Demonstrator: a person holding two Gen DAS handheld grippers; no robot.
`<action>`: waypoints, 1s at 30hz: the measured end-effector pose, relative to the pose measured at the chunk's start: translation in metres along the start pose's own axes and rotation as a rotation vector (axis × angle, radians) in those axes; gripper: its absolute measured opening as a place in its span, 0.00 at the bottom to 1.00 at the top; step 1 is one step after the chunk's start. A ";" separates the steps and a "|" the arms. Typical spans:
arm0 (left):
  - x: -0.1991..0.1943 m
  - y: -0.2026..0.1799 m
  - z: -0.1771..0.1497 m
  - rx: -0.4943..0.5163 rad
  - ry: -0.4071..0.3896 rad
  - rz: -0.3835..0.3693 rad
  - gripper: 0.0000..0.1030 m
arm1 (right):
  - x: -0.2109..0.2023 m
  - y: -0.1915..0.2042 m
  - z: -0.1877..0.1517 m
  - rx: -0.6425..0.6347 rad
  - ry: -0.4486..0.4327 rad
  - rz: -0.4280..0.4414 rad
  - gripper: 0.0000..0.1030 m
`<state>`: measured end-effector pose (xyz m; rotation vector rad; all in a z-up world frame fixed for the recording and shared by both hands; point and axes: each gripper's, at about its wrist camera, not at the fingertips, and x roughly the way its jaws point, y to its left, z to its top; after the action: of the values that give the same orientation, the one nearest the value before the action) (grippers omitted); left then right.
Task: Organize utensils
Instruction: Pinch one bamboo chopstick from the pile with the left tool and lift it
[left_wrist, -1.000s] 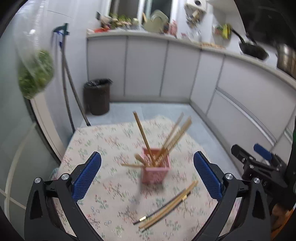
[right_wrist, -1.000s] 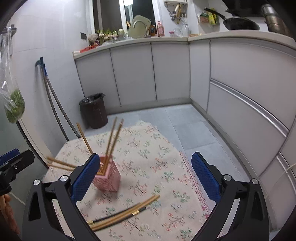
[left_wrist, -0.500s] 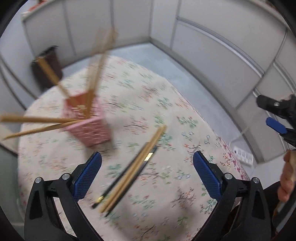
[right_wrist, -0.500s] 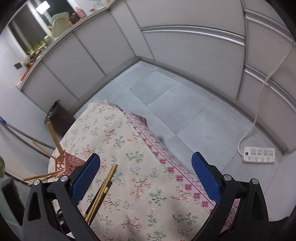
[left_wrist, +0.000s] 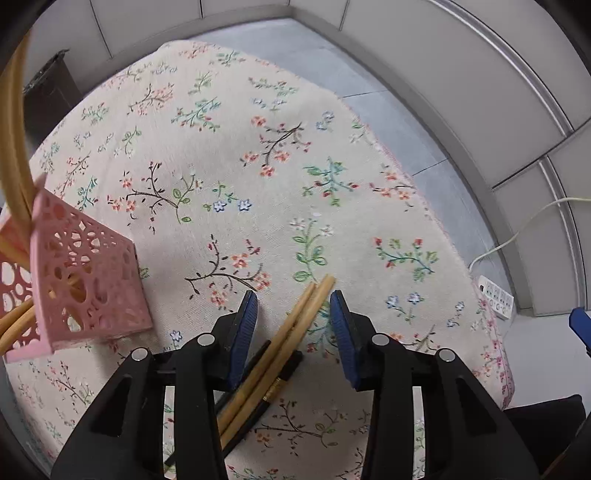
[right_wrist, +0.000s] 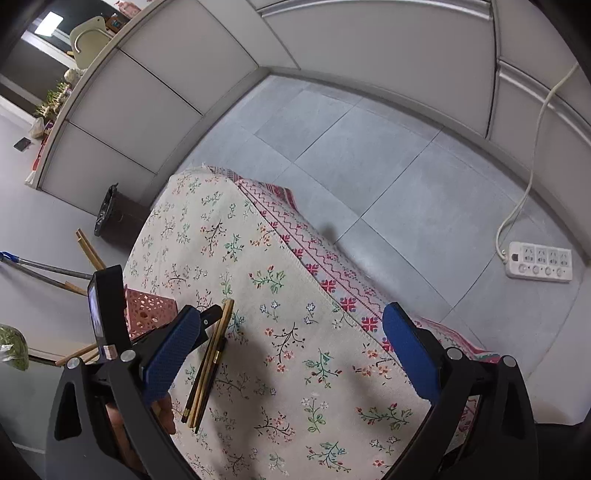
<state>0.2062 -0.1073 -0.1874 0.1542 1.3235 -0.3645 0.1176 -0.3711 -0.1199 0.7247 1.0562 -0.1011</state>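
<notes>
Item 1. My left tool (left_wrist: 293, 308): jaws half-closed, narrow, set low over the tabletop (left_wrist: 229, 155), one blue pad on either side of the loose chopsticks. The pads do not touch the sticks; a gap shows on both sides. Seen from the right wrist view, this tool (right_wrist: 207, 321) sits at the far end of the bundle.

Item 2. My right tool (right_wrist: 288, 354): jaws wide, nothing between the pads, held above the near right part of the tabletop (right_wrist: 332, 369).

Item 3. Loose chopsticks (left_wrist: 295, 325): two pale wooden sticks lying side by side, tips pointing far and to the right, resting across darker sticks. In the right wrist view the bundle (right_wrist: 210, 358) lies flat on the cloth, just right of my right tool's left pad.

Item 4. Black chopsticks (left_wrist: 275, 391): dark, with a gold band on one, lying under and beside the pale pair, partly hidden by my left tool.

Item 5. Pink holder (left_wrist: 85, 288): square, perforated walls, standing at the left of the tabletop, near my left tool but apart from it. In the right wrist view the holder (right_wrist: 147, 306) is partly hidden behind the left tool.

Item 6. Stored chopsticks (left_wrist: 13, 147): several wooden sticks leaning out of the holder at loose angles.

Item 7. Floral cloth (left_wrist: 332, 177): covers the tabletop, with a red-patterned border (right_wrist: 325, 280) hanging over the right edge.

Item 8. Power strip (right_wrist: 539, 260): white, on the grey tiled floor, cord attached.

Item 9. Dark bin (right_wrist: 118, 218): on the floor beyond the far end of the tabletop.
</notes>
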 end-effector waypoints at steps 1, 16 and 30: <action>0.001 0.002 0.000 -0.003 0.002 0.008 0.35 | 0.001 -0.001 0.001 0.007 0.005 0.001 0.94; 0.019 -0.004 -0.016 0.050 0.011 0.052 0.08 | 0.011 -0.004 0.001 0.029 0.026 -0.019 0.94; -0.134 -0.002 -0.116 -0.022 -0.352 0.091 0.04 | 0.073 0.054 -0.029 -0.109 0.152 -0.058 0.94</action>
<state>0.0727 -0.0497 -0.0859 0.1249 0.9697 -0.2852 0.1549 -0.2943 -0.1615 0.6100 1.2192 -0.0379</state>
